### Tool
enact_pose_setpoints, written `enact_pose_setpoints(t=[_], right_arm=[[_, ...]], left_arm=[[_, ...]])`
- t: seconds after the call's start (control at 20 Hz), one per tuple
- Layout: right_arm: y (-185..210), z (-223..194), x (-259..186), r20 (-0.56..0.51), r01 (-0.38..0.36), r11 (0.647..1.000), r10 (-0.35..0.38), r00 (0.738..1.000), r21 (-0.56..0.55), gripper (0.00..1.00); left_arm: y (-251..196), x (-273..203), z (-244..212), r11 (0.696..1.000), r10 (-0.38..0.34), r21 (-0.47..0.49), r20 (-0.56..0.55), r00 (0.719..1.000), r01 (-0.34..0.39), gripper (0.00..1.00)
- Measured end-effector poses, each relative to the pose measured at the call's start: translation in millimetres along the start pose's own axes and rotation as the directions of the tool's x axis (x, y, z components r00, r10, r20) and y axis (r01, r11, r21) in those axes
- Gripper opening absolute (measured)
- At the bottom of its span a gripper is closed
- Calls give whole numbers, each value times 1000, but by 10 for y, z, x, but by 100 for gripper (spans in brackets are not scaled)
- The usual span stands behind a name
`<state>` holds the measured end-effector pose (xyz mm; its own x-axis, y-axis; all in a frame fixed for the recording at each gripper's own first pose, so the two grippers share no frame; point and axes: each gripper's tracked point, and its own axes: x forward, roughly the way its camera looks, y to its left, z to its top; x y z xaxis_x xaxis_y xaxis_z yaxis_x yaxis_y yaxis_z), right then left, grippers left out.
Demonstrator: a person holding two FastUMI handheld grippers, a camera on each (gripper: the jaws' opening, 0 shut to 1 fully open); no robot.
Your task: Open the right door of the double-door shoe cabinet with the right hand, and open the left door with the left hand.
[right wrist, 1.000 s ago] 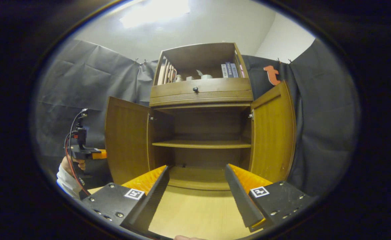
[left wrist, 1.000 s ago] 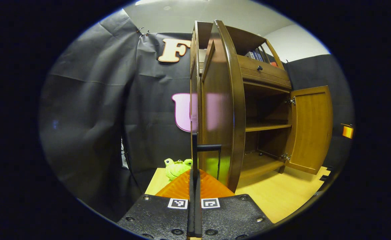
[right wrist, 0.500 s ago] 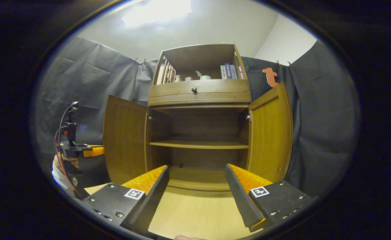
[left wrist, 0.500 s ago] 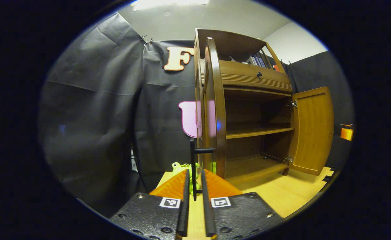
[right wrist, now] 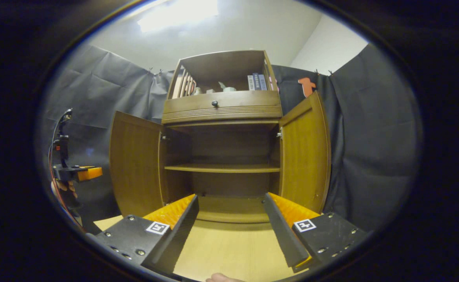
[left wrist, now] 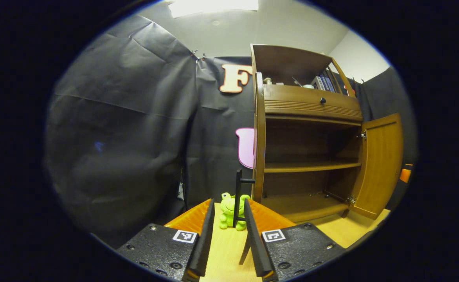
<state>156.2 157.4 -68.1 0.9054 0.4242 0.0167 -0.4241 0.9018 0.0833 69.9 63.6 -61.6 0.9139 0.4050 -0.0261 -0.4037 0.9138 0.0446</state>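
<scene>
The brown wooden shoe cabinet (right wrist: 221,113) stands on a light wood floor with both lower doors swung open. In the right gripper view the left door (right wrist: 135,164) and the right door (right wrist: 305,156) flank the bare shelf (right wrist: 221,168). My right gripper (right wrist: 230,199) is open, well in front of the cabinet, holding nothing. In the left gripper view the left door (left wrist: 258,137) appears edge-on. Its black bar handle (left wrist: 238,196) shows in the gap of my open left gripper (left wrist: 228,203), with neither finger touching it. The right door (left wrist: 382,164) stands open.
A green frog toy (left wrist: 229,209) sits on the floor beside the left door, just beyond my left fingers. A drawer with a dark knob (right wrist: 215,103) and a top shelf with books (right wrist: 256,82) sit above. A hand (right wrist: 63,188) holds the left gripper (right wrist: 71,172).
My left gripper went from shut on the left door's handle to open and drew back. The left door swung wider, now edge-on. My right gripper stayed open and barely shifted.
</scene>
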Motion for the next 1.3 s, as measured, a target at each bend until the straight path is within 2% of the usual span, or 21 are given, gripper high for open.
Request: enact_pose_setpoints(t=[0.15,0.2,0.25,0.3,0.4,0.45,0.85,0.9,0.95,1.0,1.05,1.3], right_arm=[[-116,7,38,9,19,1000,-19,1000,2,100],[-126,12,38,9,18,1000,-18,1000,-3,99],[-155,14,45,11,21,1000,-21,1000,-3,99],[-176,29,49,13,25,1000,-25,1000,-5,99],[-211,68,68,19,29,1000,-29,999,1,99],[-228,83,79,21,31,999,-31,999,6,99],[-351,355,182,33,50,999,-51,998,20,99],[-367,396,194,29,56,998,-56,998,22,99],[-379,430,203,24,61,998,-61,998,22,100],[-376,484,207,25,64,998,-64,998,22,100],[-366,541,215,32,62,998,-63,998,19,99],[-335,606,235,29,87,996,-88,996,20,99]], left_arm=[[-150,-30,61,999,-17,-49,15,1000,18,74],[-215,-53,98,997,-27,-68,27,999,29,79],[-264,-80,146,996,-29,-88,40,999,32,94],[-330,-112,180,993,-31,-109,46,998,36,87],[-472,-185,260,991,-31,-130,47,998,37,96],[-517,-198,255,992,-22,-125,38,999,27,92],[-971,-23,461,994,-20,-102,37,999,24,92],[-1042,4,502,995,-22,-95,45,999,26,96],[-1100,17,537,997,-21,-79,51,998,25,92],[-1164,42,549,998,-20,-63,56,998,23,96],[-1243,43,572,998,-26,-52,62,998,29,92],[-1846,82,539,994,-105,22,68,992,103,92]])
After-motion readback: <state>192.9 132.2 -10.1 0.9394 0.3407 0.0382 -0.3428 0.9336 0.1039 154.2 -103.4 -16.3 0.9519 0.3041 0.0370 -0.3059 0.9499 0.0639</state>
